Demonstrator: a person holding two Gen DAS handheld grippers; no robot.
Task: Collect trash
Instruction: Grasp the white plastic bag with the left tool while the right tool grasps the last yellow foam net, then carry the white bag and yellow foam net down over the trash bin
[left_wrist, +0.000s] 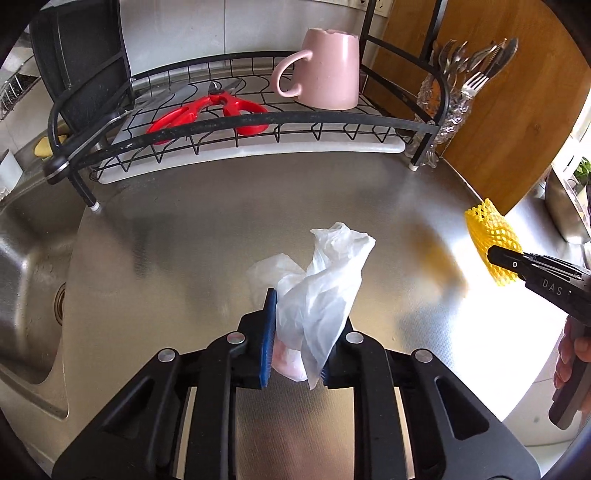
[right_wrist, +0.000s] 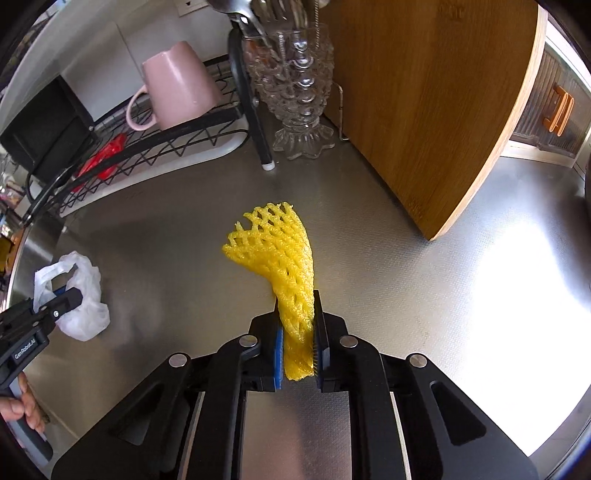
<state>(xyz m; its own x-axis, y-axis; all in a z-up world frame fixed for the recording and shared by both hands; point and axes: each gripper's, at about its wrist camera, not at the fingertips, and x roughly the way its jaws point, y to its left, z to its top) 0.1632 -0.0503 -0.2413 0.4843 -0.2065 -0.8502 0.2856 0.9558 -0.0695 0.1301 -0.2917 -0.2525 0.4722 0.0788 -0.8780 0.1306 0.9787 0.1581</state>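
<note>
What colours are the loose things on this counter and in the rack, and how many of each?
White: 1, plastic bag
Yellow: 1, foam net
Red: 1, scissors
Pink: 1, mug
Total: 4

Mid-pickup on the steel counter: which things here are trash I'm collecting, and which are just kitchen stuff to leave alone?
Trash:
- crumpled plastic bag, pinched in the left gripper
- yellow foam net, pinched in the right gripper

Leave alone:
- pink mug and red scissors on the dish rack
- glass cutlery holder
- wooden cutting board
</note>
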